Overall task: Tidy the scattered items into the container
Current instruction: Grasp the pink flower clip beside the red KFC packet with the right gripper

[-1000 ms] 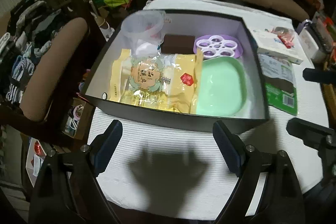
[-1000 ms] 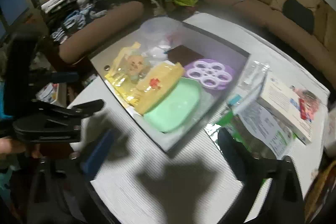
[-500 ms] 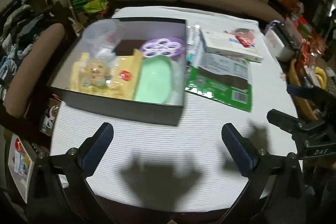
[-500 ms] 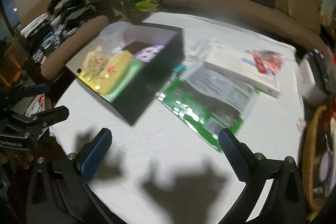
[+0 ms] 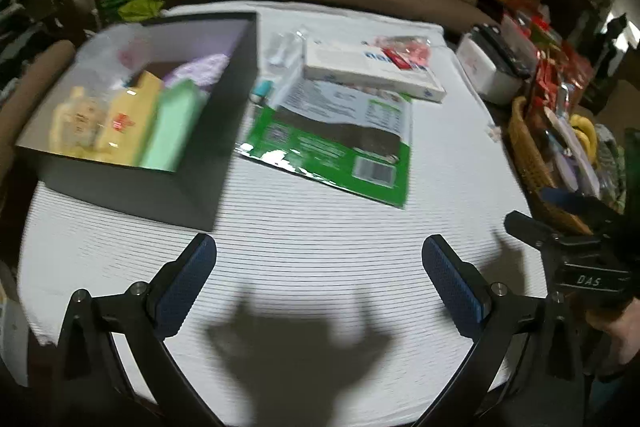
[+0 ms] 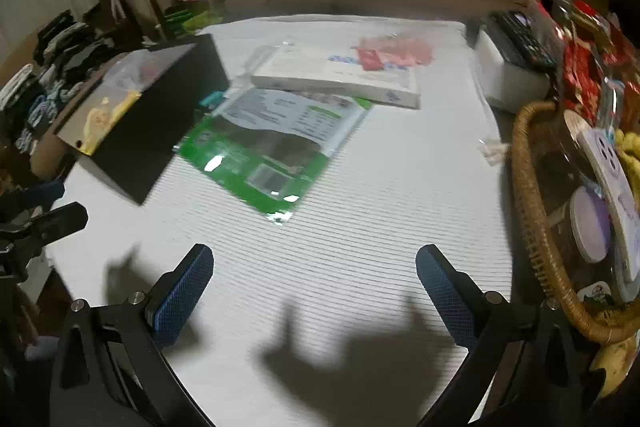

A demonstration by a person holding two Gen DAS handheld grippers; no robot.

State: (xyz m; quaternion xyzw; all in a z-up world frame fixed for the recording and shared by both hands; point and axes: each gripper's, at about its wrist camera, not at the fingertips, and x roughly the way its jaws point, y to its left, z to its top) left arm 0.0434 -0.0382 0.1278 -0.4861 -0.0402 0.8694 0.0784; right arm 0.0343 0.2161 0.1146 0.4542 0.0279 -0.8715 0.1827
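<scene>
On the far left of the white striped tablecloth [image 5: 320, 235] stands the black box [image 5: 160, 183], the container, already holding yellow snack packets [image 5: 100, 119] and a pale green tray [image 5: 172, 131]; from the left wrist its open top shows this filling, while from the right wrist the box [image 6: 152, 131] turns mostly its dark side wall and only a sliver of yellow shows. Just beside its right wall lies the green pouch [image 5: 332, 143], flat on the cloth, its upper edge tucked under a white carton [image 5: 372, 75] that carries a small red packet [image 5: 404, 53]; a clear plastic packet [image 5: 284, 51] sits between carton and box. Further right a white and black appliance [image 6: 508, 63] stands at the table's edge, and a wicker basket [image 6: 532, 211] with bananas and purple lids crowds that side, seen far more fully from the right wrist. The left gripper [image 5: 320, 267] hangs over bare cloth with its jaws spread wide, having just been opening, nothing between them. The right gripper [image 6: 316, 271] is likewise spread and empty, with only shadows beneath, and nothing lies between either gripper and the pouch
</scene>
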